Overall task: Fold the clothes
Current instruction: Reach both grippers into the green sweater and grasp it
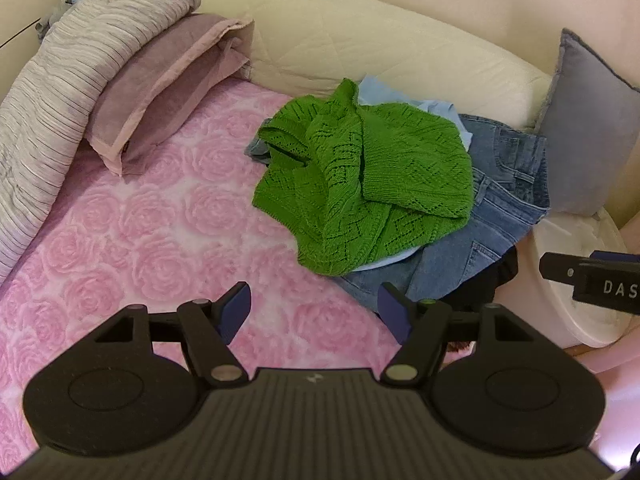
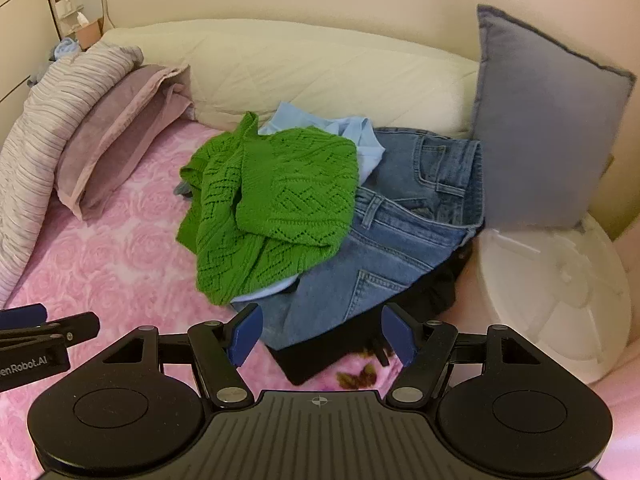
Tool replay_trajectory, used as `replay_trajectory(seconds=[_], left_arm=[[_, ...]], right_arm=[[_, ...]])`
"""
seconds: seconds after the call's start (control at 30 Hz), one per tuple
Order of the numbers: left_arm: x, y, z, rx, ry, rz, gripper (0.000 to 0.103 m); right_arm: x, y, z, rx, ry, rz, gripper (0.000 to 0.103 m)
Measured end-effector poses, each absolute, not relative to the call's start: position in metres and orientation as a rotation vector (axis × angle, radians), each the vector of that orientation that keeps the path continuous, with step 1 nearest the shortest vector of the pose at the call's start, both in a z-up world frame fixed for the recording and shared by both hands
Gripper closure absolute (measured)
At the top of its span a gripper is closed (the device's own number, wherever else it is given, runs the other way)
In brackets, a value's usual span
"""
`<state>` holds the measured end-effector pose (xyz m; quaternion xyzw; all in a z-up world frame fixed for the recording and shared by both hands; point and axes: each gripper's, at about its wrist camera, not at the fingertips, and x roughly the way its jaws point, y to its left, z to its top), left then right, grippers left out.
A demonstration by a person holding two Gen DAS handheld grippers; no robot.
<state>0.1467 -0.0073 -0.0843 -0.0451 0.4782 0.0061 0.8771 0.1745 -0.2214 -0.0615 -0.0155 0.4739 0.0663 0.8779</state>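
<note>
So the clothes pile sits toward the far right of the bed (image 1: pixel 140 232): knit sweater (image 1: pixel 360 184) on top, a shirt (image 1: pixel 400 100) under it poking out the far side, jeans (image 1: pixel 492 216) underneath spreading right and near. A dark garment (image 2: pixel 320 356) peeks out from under the jeans' near edge. Pillow (image 1: pixel 160 92) and a rolled blanket (image 1: pixel 48 112) are far left, a cushion (image 1: pixel 588 128) stands right of the jeans, and the headboard (image 1: pixel 360 36) runs behind it all.
</note>
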Motion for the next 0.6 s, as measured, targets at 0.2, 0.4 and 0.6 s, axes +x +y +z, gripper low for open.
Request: replay_trajectory(seconds=[0.2, 0.4, 0.6], left_arm=[[0.179, -0.013, -0.104, -0.114, 1.042, 0.018, 0.037], [0.218, -0.023, -0.123, -0.119, 1.076, 0.015, 0.037], [0.261, -0.032, -0.145, -0.132, 1.099, 0.016, 0.037]], right_arm=[[0.210, -0.227, -0.076, -0.047, 1.021, 0.143, 0.033], [0.249, -0.233, -0.093, -0.061, 1.059, 0.144, 0.033], [0.292, -0.237, -0.110, -0.071, 1.095, 0.158, 0.033]])
